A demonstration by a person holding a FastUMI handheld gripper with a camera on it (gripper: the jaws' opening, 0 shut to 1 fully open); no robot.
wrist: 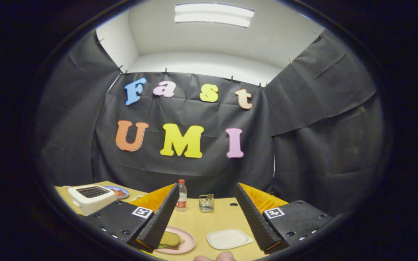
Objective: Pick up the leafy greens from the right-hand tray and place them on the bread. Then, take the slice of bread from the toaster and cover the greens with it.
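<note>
Gripper view looks across a tan wooden counter (pixel 209 221) set against black cloth walls.

The claw (pixel 209 214) is spread wide and grips nothing. Its two fingers are long black wedges with ribbed inner pads (pixel 162 217), backed by orange plastic and bolted to flat black blocks with square marker tags.

At ten o'clock from the claw stands a white, boxy toaster (pixel 91 197) with rounded corners and dark slots on top; whether bread sits in it cannot be told. Just behind it, a blue plate (pixel 119 191) carries something reddish.

By the left fingertip, at seven o'clock, lies a round pink plate (pixel 187 243), partly hidden by that finger. On it rests the sandwich (pixel 169 240): a browned, rounded bread top with a thin green edge of leaf showing beneath.

At five o'clock, between the fingertips, a white tray (pixel 228 239) with rounded corners lies flat on the counter.

At twelve o'clock, far back, a clear square glass holder (pixel 206 203) stands near a slim clear bottle (pixel 182 197) with a red cap.

A fingertip (pixel 216 257) shows at six o'clock.
</note>
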